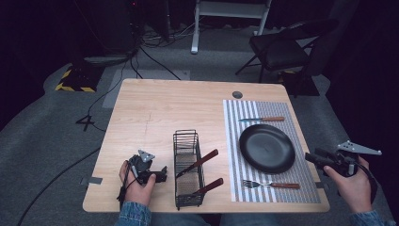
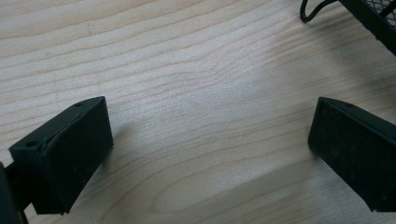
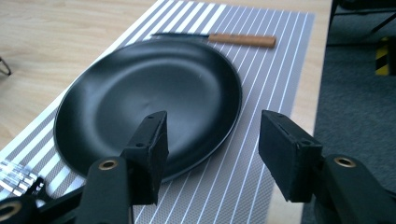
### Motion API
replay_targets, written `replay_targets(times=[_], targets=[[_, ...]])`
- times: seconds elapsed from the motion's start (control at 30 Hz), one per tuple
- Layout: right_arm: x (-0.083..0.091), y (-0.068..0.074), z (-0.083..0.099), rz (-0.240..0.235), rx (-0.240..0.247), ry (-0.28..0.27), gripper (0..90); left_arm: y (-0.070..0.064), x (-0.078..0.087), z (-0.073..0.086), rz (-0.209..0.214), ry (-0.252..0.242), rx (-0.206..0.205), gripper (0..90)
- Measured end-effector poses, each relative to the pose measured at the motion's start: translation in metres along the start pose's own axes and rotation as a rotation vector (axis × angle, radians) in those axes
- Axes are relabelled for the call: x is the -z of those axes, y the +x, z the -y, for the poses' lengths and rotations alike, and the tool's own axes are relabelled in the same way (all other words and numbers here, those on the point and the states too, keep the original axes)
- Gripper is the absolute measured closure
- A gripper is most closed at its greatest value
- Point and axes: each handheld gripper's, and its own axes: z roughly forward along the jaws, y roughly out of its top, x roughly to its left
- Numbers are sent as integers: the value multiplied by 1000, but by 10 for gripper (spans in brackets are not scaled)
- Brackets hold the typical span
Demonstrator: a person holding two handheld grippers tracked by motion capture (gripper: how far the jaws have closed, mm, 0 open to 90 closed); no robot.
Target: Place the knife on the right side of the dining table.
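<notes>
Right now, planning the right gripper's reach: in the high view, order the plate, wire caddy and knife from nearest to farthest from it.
From the right gripper:
1. Black plate, just to its left on the placemat.
2. Knife, beyond the plate.
3. Wire caddy, mid-table, off the mat.

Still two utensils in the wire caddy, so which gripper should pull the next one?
Left, probably. The left gripper sits open on the table beside the wire caddy; the right gripper hangs off the table's far edge, beyond the black plate.
</notes>
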Motion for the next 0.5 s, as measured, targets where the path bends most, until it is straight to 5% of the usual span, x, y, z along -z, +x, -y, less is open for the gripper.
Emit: replay_targets(times=[0.5], targets=[[-22, -5, 56, 15, -9, 10, 437, 0, 0, 0, 0, 0, -2, 0]])
